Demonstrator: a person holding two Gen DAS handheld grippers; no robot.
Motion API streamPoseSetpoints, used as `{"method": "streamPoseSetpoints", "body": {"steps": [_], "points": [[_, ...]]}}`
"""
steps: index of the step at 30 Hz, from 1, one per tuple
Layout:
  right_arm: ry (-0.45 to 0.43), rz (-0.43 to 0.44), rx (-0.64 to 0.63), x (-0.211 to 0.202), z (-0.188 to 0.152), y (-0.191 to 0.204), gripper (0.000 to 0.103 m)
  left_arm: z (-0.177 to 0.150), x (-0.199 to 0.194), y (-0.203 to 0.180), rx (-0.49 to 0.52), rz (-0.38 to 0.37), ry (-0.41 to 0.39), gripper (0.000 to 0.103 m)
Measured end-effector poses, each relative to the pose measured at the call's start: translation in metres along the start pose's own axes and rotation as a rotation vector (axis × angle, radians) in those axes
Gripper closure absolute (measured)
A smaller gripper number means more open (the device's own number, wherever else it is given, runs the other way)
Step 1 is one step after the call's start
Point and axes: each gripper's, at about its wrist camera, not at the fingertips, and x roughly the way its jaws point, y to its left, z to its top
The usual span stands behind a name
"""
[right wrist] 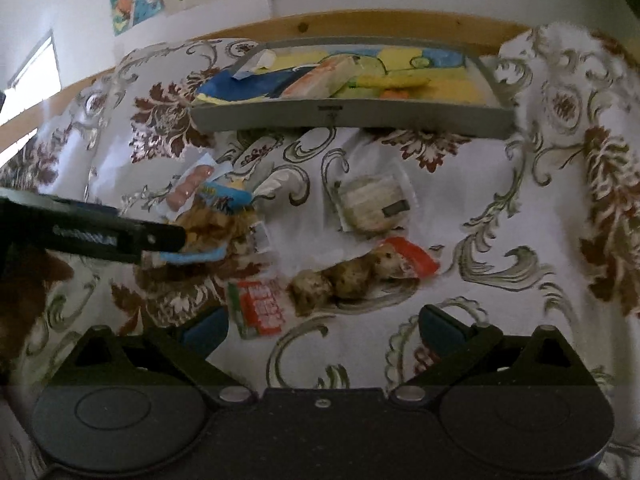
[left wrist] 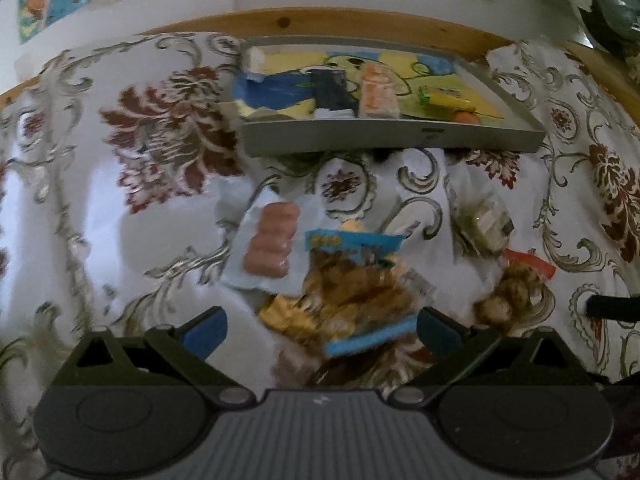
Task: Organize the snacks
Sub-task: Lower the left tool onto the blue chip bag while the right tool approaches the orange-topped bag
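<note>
While snacks are lying loose below the grey tray (left wrist: 392,136), I am lowering my open left hand-held gripper (left wrist: 320,330) around the blue-edged snack bag (left wrist: 356,284) to grab it.

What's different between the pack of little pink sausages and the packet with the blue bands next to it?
The sausage pack is clear, showing a row of pink sausages; the blue-banded packet shows brown, crispy-looking pieces. The sausage pack lies beyond the left gripper, while the blue-banded packet sits between its open jaws. The blue-banded packet also looks larger and overlaps the sausage pack's edge. Both lie on the flowered tablecloth, outside the grey tray.
</note>
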Motion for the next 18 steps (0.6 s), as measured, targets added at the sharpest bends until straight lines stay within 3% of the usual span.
{"method": "streamPoseSetpoints", "body": {"steps": [3,7,11,14,18], "points": [[0.023,0.024,0.002,0.012,0.005,-0.005,0.007,0.008,0.013,-0.007,0.036,-0.024,0.018,0.0],[0.051,-0.006,0.033,0.025,0.01,-0.014,0.011,0.016,0.026,-0.009,0.016,-0.06,0.044,0.003],[0.072,-0.005,0.115,0.035,0.013,-0.026,0.011,0.019,0.037,-0.012,-0.001,-0.041,0.081,0.011],[0.07,-0.004,0.104,0.043,0.017,-0.025,0.012,0.019,0.042,-0.017,0.018,-0.025,0.107,0.016],[0.059,-0.001,0.085,0.052,0.023,-0.021,0.022,0.019,0.042,-0.022,0.049,-0.019,0.108,0.023]]}}
